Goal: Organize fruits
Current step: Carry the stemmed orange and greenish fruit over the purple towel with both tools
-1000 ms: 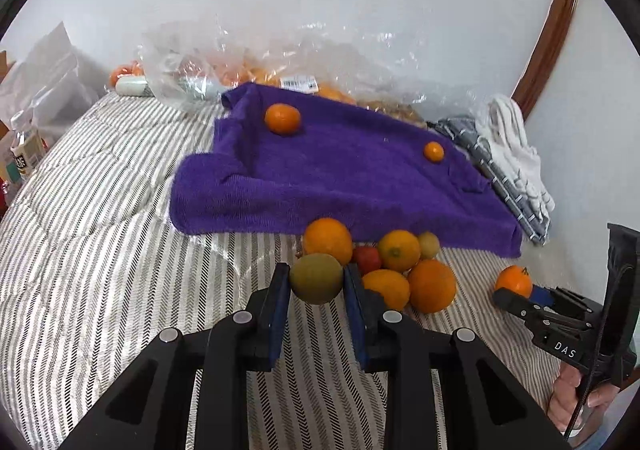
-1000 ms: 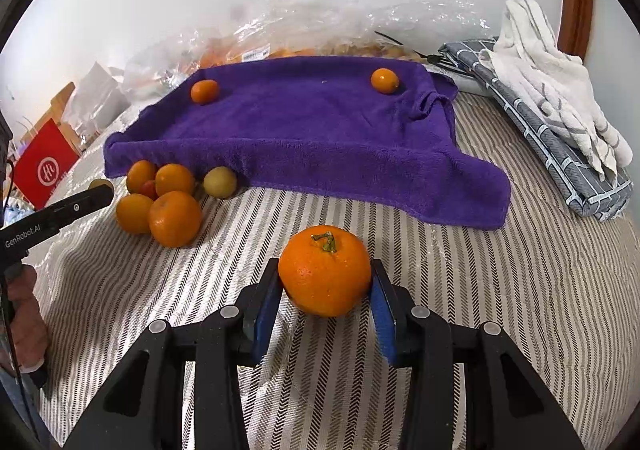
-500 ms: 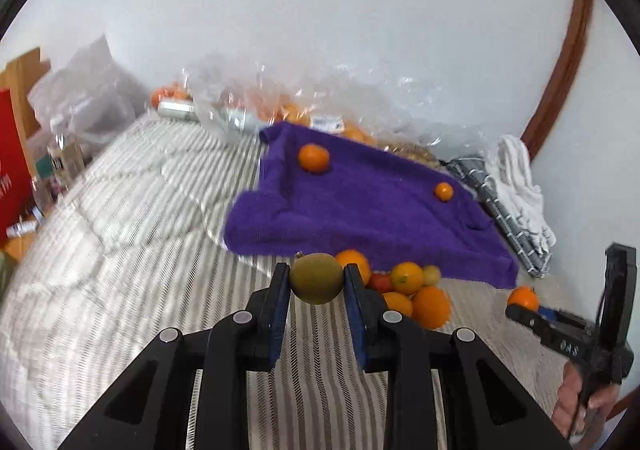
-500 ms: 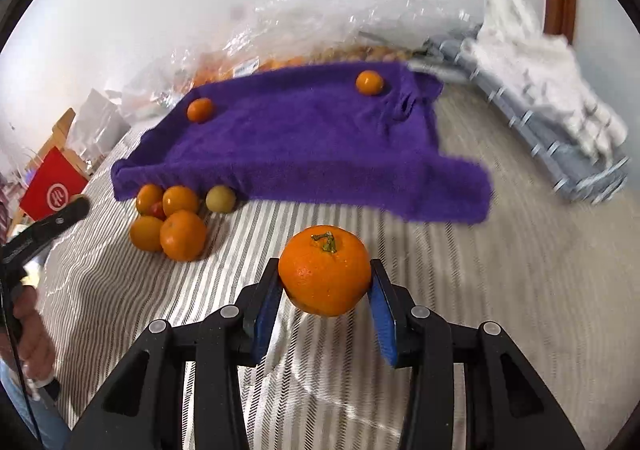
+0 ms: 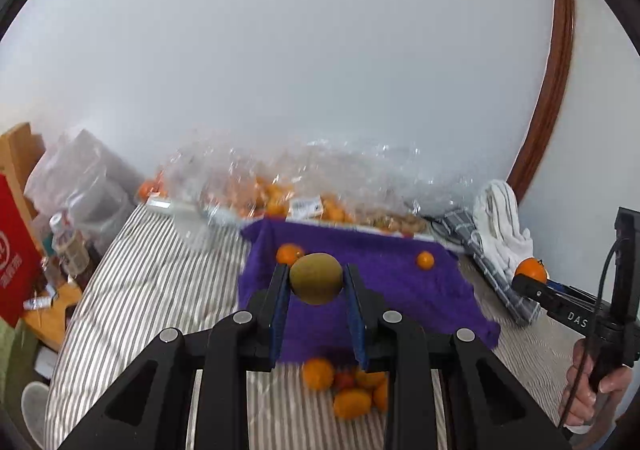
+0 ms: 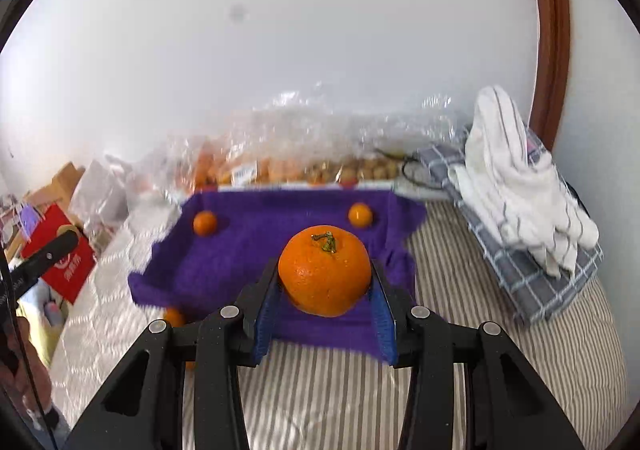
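Observation:
My left gripper (image 5: 316,282) is shut on a brownish-green kiwi (image 5: 316,278), held in the air above the purple towel (image 5: 384,290). My right gripper (image 6: 325,284) is shut on a large orange (image 6: 324,274) with a green stem, also lifted over the purple towel (image 6: 256,246). Two small oranges (image 6: 205,223) (image 6: 360,214) lie on the towel's far part. A heap of oranges and one red fruit (image 5: 348,386) rests on the striped bedcover below the towel's near edge. In the left wrist view the right gripper (image 5: 532,282) shows at the right with its orange (image 5: 530,270).
Clear plastic bags of fruit (image 5: 288,198) lie along the wall behind the towel. Folded checked and white cloths (image 6: 520,186) are piled at the right. A red bag (image 6: 64,262) and clutter stand off the bed at the left. A hand (image 5: 592,382) grips the right tool.
Both grippers have risen with their fruit still held. The bed, towel and fruit heap look lower and farther, and more of the wall shows.

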The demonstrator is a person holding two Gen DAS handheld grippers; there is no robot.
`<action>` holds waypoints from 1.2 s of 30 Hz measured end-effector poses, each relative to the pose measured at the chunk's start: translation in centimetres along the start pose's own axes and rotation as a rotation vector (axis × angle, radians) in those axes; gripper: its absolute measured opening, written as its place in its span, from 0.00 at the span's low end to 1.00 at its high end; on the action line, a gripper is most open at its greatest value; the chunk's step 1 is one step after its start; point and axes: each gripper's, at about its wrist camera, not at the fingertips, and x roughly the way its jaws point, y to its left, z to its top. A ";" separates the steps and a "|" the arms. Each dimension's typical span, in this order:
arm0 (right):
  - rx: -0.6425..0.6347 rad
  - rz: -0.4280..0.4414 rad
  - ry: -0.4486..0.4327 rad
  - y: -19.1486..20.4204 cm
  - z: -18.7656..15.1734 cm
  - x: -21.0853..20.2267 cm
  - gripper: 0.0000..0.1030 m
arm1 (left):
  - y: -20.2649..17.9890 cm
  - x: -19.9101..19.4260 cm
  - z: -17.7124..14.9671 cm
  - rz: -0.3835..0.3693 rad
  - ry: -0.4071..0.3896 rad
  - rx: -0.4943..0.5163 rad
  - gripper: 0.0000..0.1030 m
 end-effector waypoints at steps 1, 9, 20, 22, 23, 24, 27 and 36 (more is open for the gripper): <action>0.005 0.004 -0.004 0.0 0.4 0.2 0.41 | -0.1 0.5 0.4 0.003 -0.004 0.001 0.25; 0.028 0.014 -0.008 -0.6 3.1 4.2 0.41 | -0.6 6.1 1.8 0.041 -0.021 0.001 0.25; 0.003 0.034 0.080 -1.3 1.0 11.9 0.41 | -0.2 12.0 -1.8 0.077 0.059 0.035 0.25; -0.013 0.010 0.088 -1.3 0.5 12.9 0.41 | -0.1 12.9 -2.3 0.077 0.087 0.030 0.25; -0.015 0.006 0.101 -1.4 0.3 13.4 0.41 | -0.1 13.1 -2.5 0.078 0.096 0.029 0.25; -0.015 0.005 0.114 -1.4 0.0 13.8 0.41 | -0.1 13.2 -2.7 0.081 0.099 0.031 0.25; -0.015 -0.010 0.137 -1.6 -0.4 14.4 0.41 | 0.0 13.5 -2.9 0.099 0.104 0.036 0.25; -0.027 -0.031 0.187 -1.6 -1.2 15.4 0.41 | 0.1 14.6 -3.5 0.110 0.145 0.036 0.25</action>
